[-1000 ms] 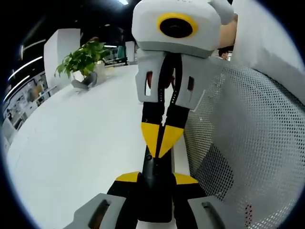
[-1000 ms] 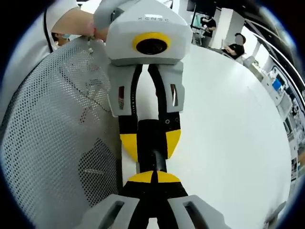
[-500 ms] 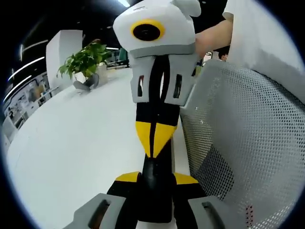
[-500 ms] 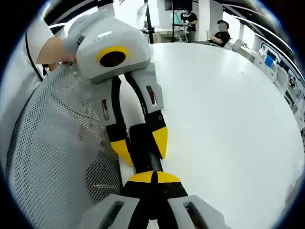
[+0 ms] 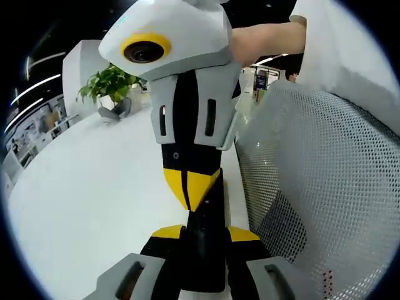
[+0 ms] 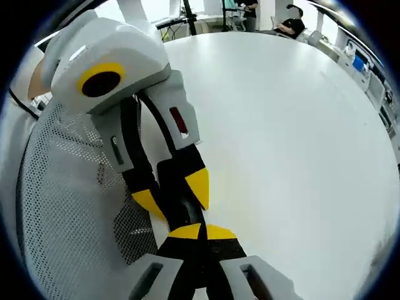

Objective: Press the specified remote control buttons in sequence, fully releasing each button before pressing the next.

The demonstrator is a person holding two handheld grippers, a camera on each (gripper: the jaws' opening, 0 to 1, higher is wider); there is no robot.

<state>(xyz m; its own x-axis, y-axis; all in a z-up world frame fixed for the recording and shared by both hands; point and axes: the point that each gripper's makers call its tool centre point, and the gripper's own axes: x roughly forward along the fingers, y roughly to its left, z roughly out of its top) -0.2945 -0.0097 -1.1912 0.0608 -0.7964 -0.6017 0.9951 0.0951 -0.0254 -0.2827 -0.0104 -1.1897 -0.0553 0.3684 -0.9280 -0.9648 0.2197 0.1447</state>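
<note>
The left gripper (image 5: 199, 232) grips a slim black remote control (image 5: 206, 219) between its yellow-tipped jaws, holding it out over the near edge of the white table (image 5: 87, 187). The right gripper (image 5: 187, 187) comes in from the far side with its jaws drawn together into a single point, and that point sits on the remote's upper face.

Over the last second the right gripper has swung: in the left gripper view its body has drifted leftward and tilted, and its tip has slid from the middle of the remote toward the far left part of it. In the right gripper view the left gripper (image 6: 169, 194), with the remote (image 6: 181, 212) in its jaws, now leans at an angle rather than standing straight up, and the right gripper (image 6: 200, 234) has its closed tips against the remote.

This looks like a shift from one button to another, or a fresh press just landing; the buttons themselves are hidden. A potted plant (image 5: 112, 81) stands far off on the table, and a mesh chair back (image 5: 325, 187) is just to the right.
</note>
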